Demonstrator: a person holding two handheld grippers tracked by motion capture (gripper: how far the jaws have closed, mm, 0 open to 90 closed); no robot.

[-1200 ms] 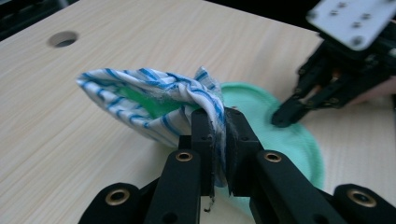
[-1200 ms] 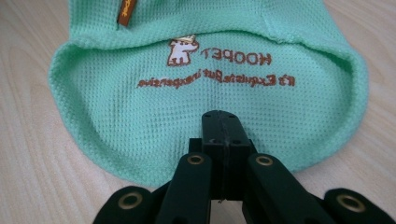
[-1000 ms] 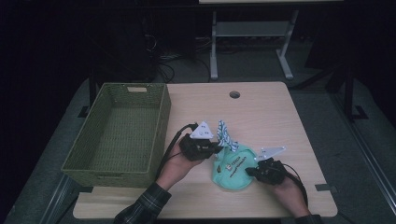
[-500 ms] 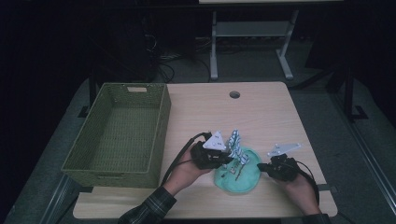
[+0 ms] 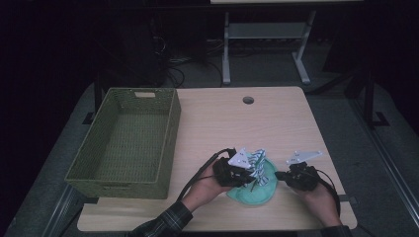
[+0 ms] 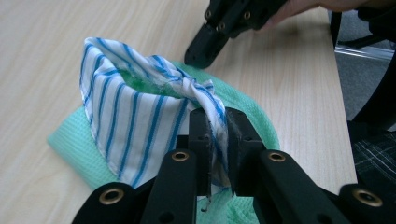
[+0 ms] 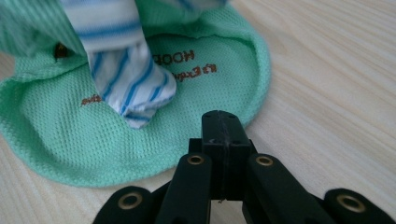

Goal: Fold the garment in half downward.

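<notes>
Wooden table bears your green mesh cloth at 6 o'clock; striped cloth rests upon it, clamped by your left gripper, jaws just easing; right gripper, at 3 o'clock, stands closed, empty.

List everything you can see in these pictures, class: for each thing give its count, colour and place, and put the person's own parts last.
striped cloth: one, white with blue stripes, lying on the green cloth, one fold pinched up.
green cloth: one, mint green mesh with brown lettering, flat on the table near the front edge.
basket: one, olive green woven, on the table's left side.
table: one, light wood, with a round hole near its far edge.
metal frame: one, grey, on the floor beyond the table.
left hand-held gripper: one, black, jaws around the striped cloth's fold.
right hand-held gripper: one, black, jaws shut, at the green cloth's edge.
</notes>
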